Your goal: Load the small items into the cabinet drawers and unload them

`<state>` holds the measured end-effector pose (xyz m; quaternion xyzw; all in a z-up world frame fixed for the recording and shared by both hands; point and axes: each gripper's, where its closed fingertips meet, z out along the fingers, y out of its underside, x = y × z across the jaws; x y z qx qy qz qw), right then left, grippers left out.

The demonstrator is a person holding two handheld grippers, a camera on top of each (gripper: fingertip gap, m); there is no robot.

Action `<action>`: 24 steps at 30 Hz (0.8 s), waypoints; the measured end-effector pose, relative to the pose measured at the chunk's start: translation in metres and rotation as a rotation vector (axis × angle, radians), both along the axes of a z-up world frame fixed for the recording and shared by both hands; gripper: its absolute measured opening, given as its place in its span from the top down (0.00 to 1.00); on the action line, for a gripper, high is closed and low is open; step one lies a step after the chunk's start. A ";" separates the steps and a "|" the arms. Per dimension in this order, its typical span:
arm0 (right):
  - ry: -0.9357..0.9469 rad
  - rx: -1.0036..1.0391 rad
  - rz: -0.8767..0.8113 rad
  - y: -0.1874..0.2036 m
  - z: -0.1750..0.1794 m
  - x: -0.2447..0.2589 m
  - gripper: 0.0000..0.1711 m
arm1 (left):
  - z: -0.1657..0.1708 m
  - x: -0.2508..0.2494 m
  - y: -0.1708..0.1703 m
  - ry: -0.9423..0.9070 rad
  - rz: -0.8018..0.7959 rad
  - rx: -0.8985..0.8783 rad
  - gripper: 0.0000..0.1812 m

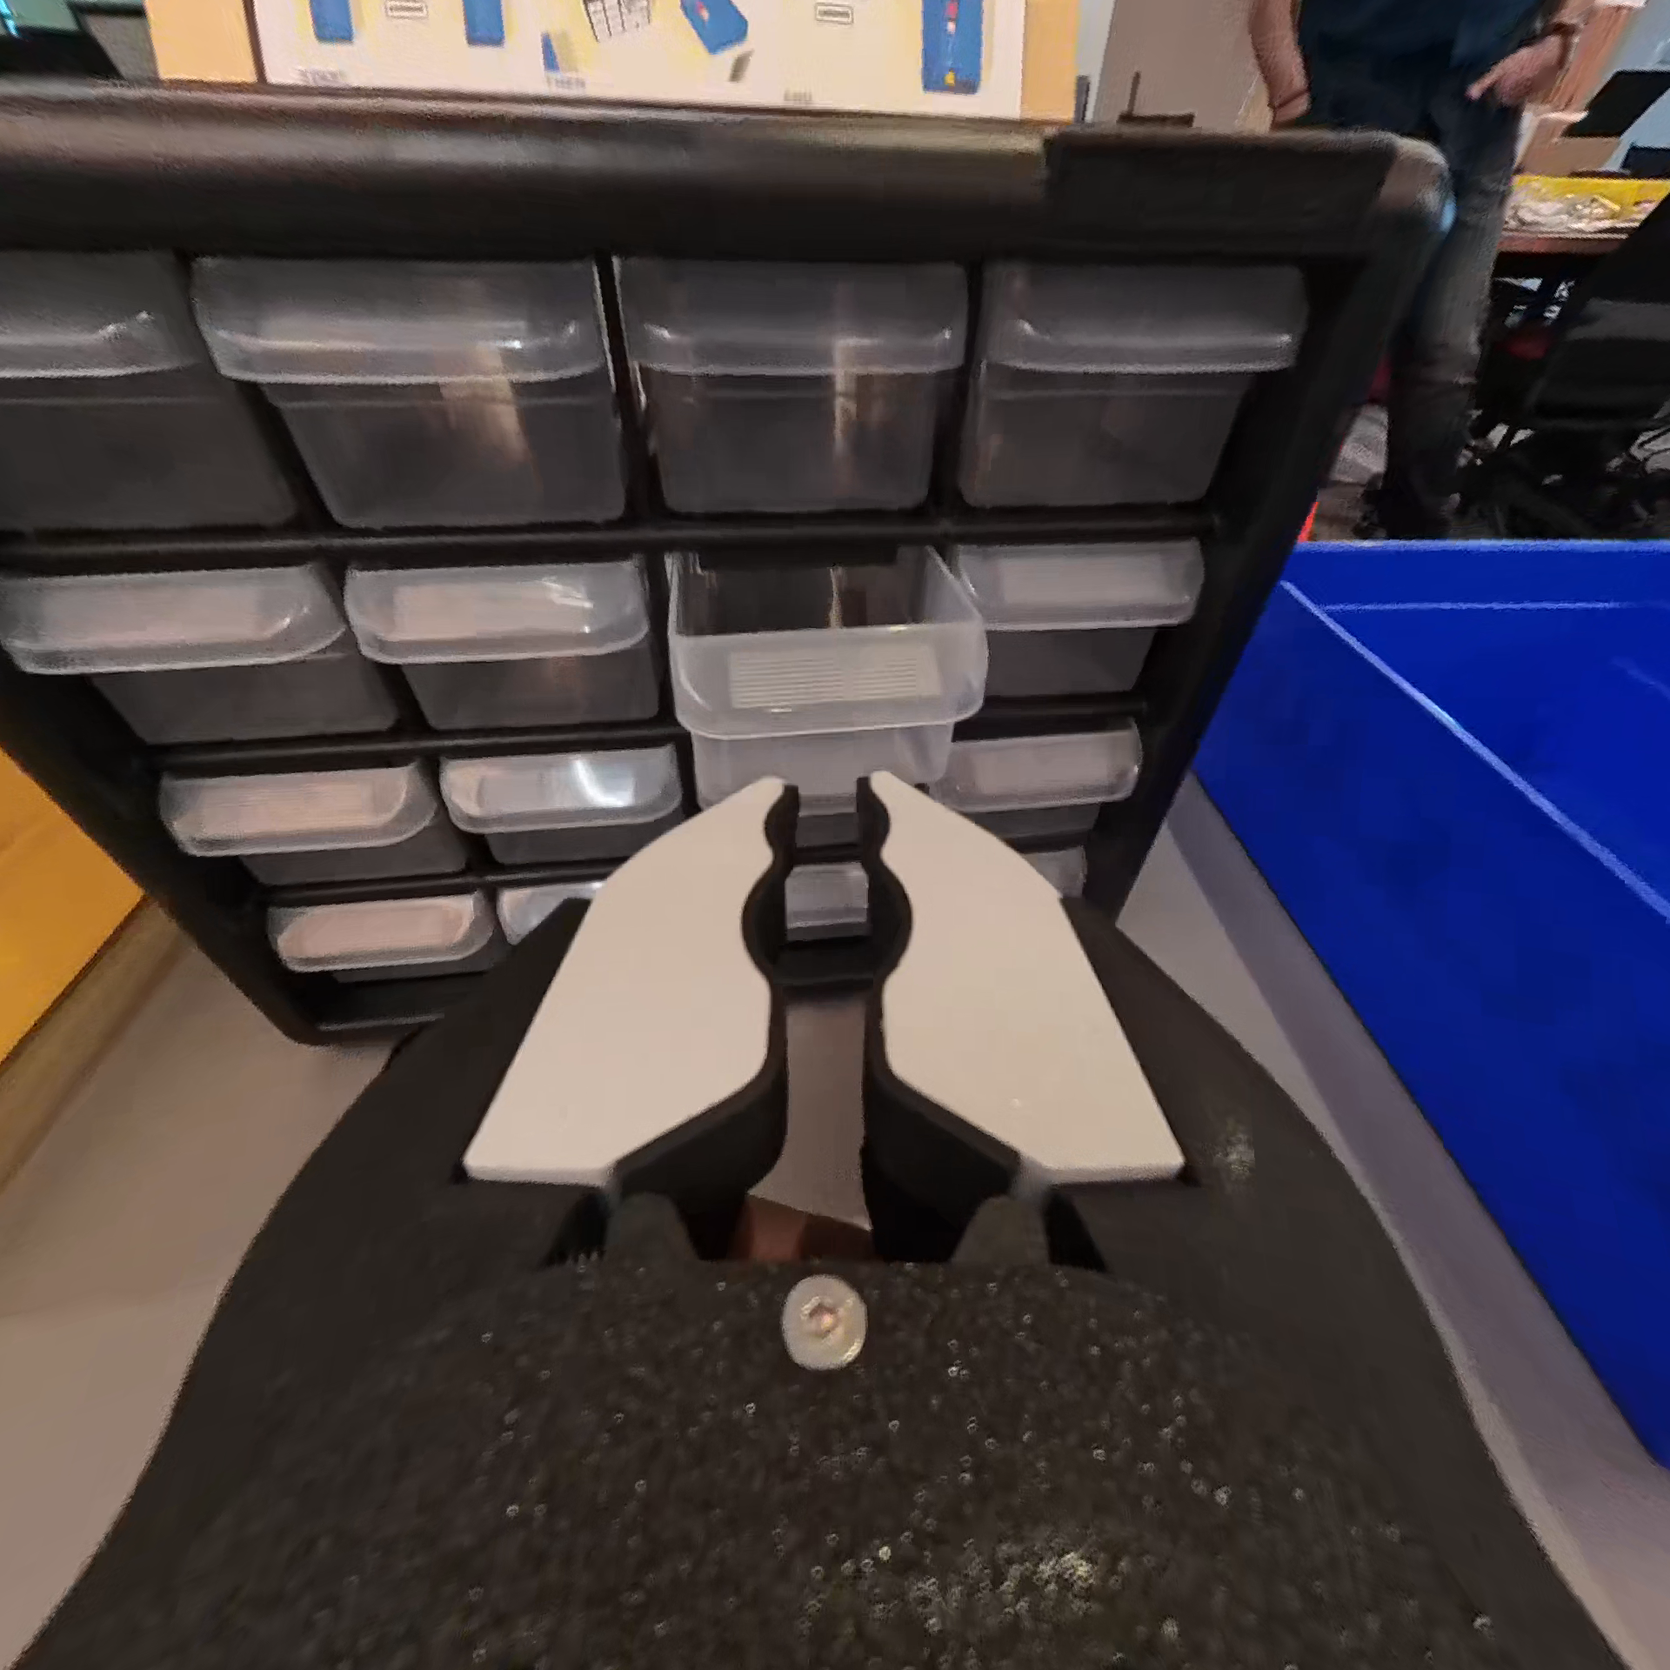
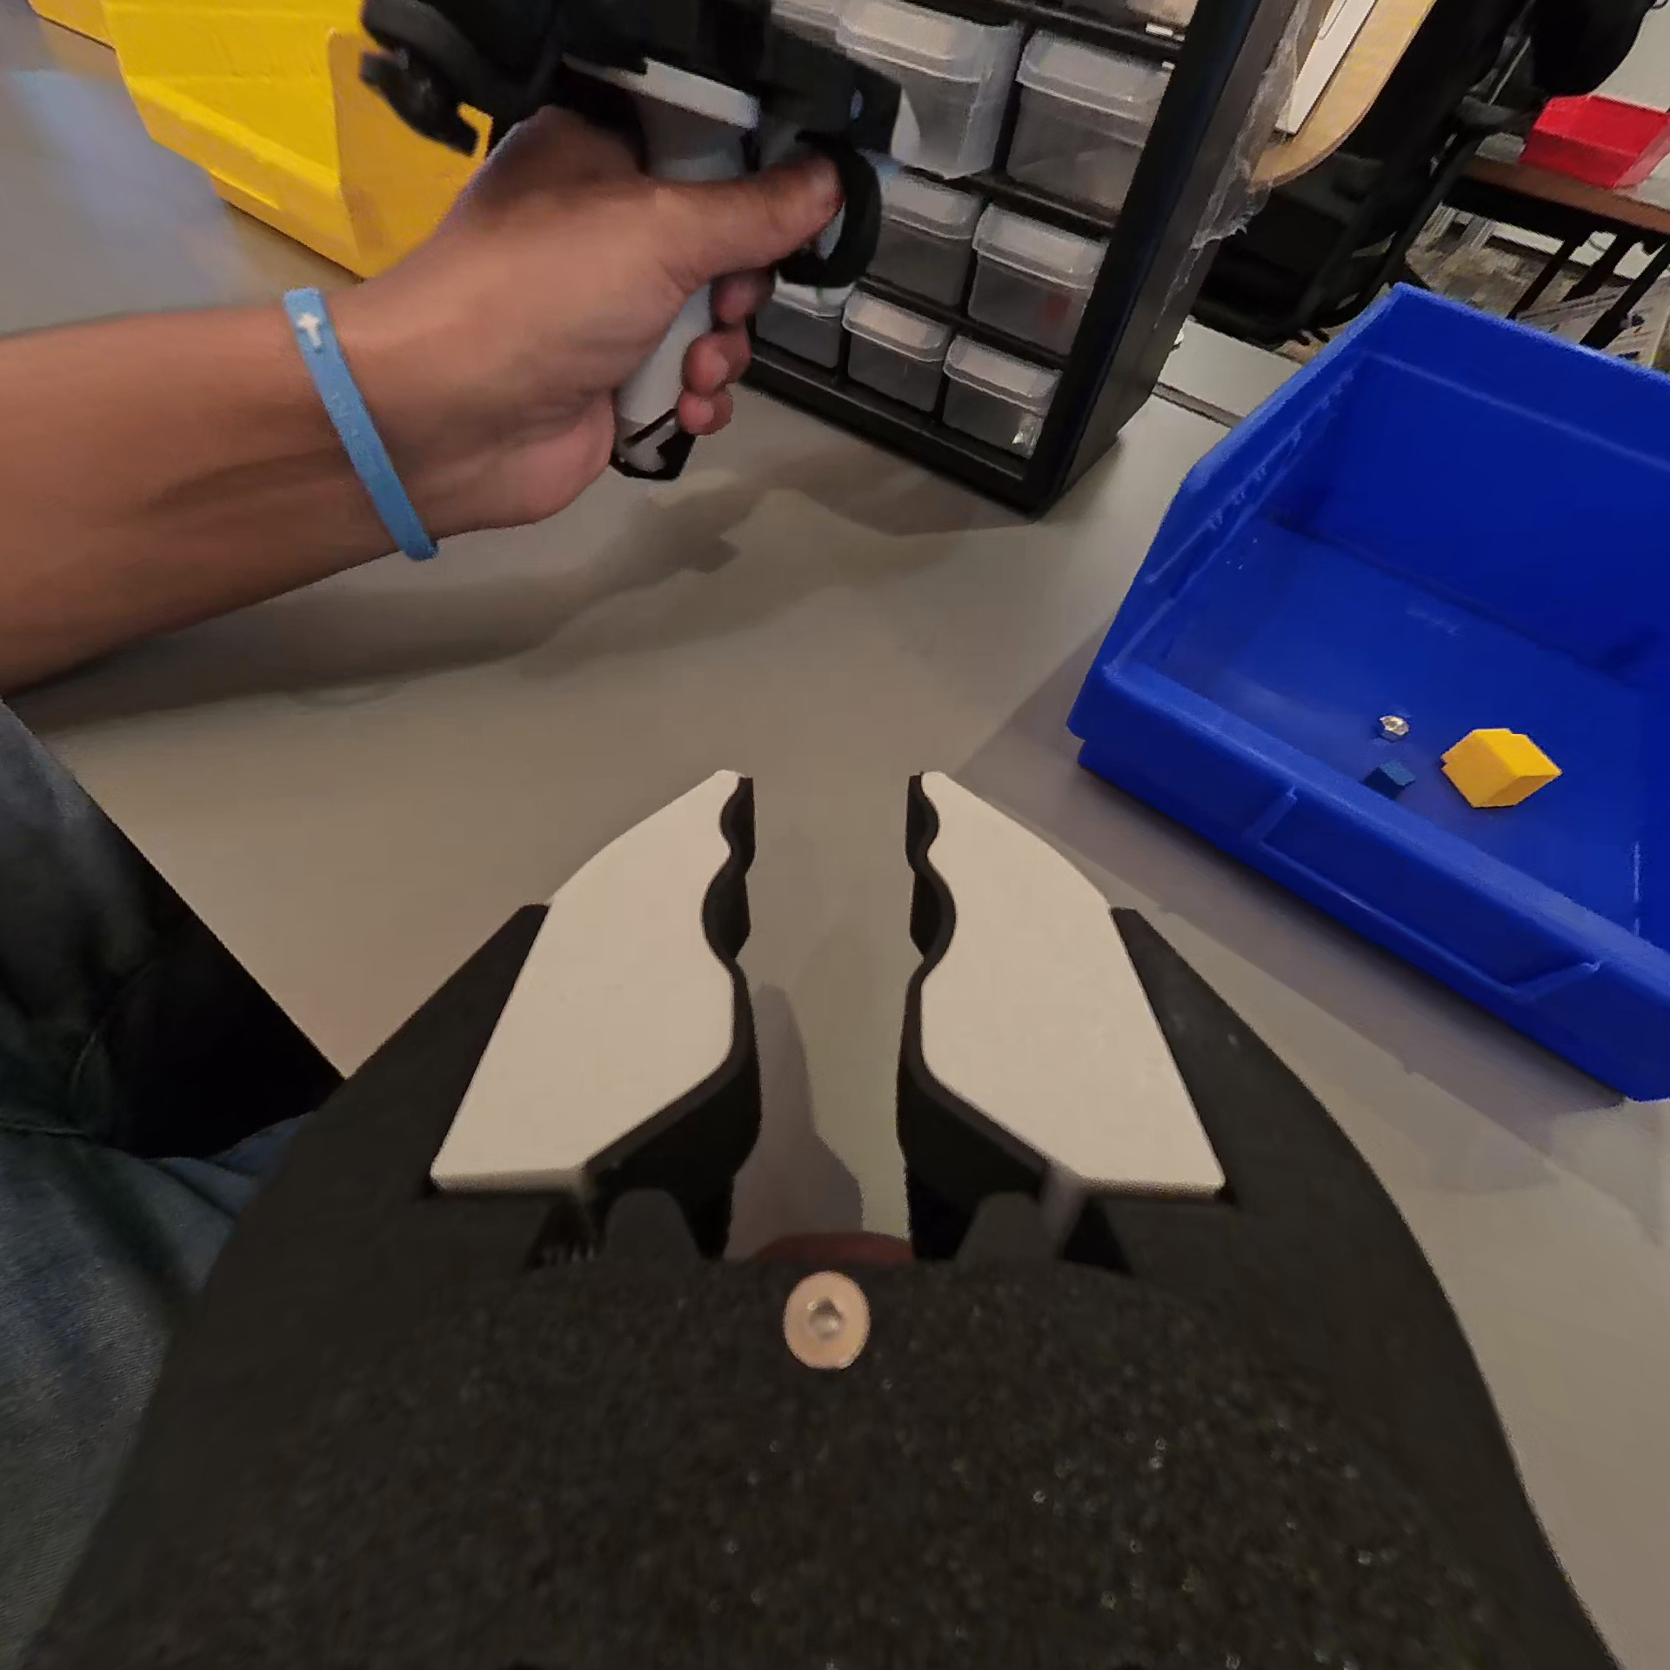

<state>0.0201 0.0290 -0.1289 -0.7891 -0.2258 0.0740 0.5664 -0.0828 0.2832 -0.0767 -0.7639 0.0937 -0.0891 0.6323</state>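
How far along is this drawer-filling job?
Early, it seems. One clear drawer of the black cabinet is already pulled out and looks empty. The left gripper sits just below it, fingers nearly together around nothing. The yellow block, small blue piece and nut wait in the blue bin.

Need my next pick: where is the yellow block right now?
In the right wrist view, the yellow block lies on the floor of the blue bin, right of the cabinet, beside a small blue cube and a metal nut.
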 end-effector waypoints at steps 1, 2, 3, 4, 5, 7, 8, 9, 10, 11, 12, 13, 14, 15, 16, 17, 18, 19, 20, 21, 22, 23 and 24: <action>-0.004 0.004 0.002 -0.001 0.000 0.000 0.82 | 0.002 0.000 0.004 -0.004 0.002 0.003 0.93; -0.007 0.007 0.003 -0.001 0.001 0.000 0.82 | 0.004 0.000 0.008 -0.007 0.004 0.007 0.93; -0.006 0.011 0.003 -0.002 0.002 -0.001 0.82 | 0.005 0.000 0.011 -0.007 0.004 0.009 0.93; -0.004 0.017 0.004 -0.002 0.003 -0.001 0.82 | 0.007 0.000 0.015 -0.006 0.005 0.010 0.93; 0.000 0.024 0.004 -0.003 0.005 -0.001 0.82 | 0.008 0.000 0.019 -0.005 0.005 0.009 0.93; 0.009 0.032 0.004 -0.003 0.008 -0.001 0.82 | 0.010 0.000 0.027 -0.003 0.006 0.006 0.92; 0.015 0.036 0.005 -0.003 0.009 -0.001 0.82 | 0.010 0.000 0.030 -0.001 0.008 0.002 0.92; 0.023 0.040 0.007 -0.003 0.011 -0.001 0.82 | 0.010 0.000 0.033 -0.001 0.007 -0.006 0.91; 0.030 0.042 0.010 -0.003 0.011 -0.002 0.82 | 0.009 0.001 0.034 -0.001 0.006 -0.012 0.92; 0.035 0.043 0.011 -0.004 0.012 -0.002 0.82 | 0.009 0.001 0.034 -0.001 0.007 -0.008 0.91; 0.034 0.040 0.011 -0.004 0.011 -0.002 0.83 | 0.009 0.002 0.033 0.005 0.004 0.001 0.90; 0.031 0.040 0.008 -0.004 0.011 -0.001 0.83 | 0.006 0.004 0.030 0.015 -0.009 -0.007 0.86; 0.030 0.040 0.006 -0.004 0.011 -0.001 0.83 | 0.000 0.006 0.025 0.027 -0.032 -0.033 0.82; 0.032 0.040 0.007 -0.004 0.011 -0.001 0.83 | -0.006 0.007 0.018 0.040 -0.058 -0.068 0.78; 0.034 0.039 0.006 -0.004 0.011 0.000 0.83 | -0.013 0.006 0.010 0.052 -0.084 -0.097 0.75; 0.034 0.041 0.003 -0.004 0.012 0.000 0.83 | -0.019 0.005 0.002 0.075 -0.125 -0.117 0.74; 0.032 0.045 0.002 -0.005 0.012 0.001 0.83 | -0.025 0.005 -0.007 0.124 -0.182 -0.125 0.74; 0.031 0.048 0.001 -0.005 0.013 0.002 0.83 | -0.032 0.004 -0.014 0.205 -0.233 -0.120 0.74; 0.032 0.047 0.002 -0.006 0.013 0.002 0.83 | -0.040 0.002 -0.018 0.322 -0.273 -0.098 0.72; 0.034 0.046 0.004 -0.006 0.013 0.001 0.83 | -0.045 -0.003 -0.018 0.467 -0.292 -0.053 0.71; 0.033 0.045 0.007 -0.006 0.013 0.001 0.83 | -0.046 -0.008 -0.013 0.619 -0.273 0.029 0.74; 0.034 0.047 0.010 -0.005 0.015 0.000 0.83 | -0.043 -0.013 -0.004 0.758 -0.219 0.121 0.79; 0.039 0.054 0.015 -0.005 0.016 -0.001 0.83 | -0.043 -0.014 0.004 0.875 -0.180 0.177 0.81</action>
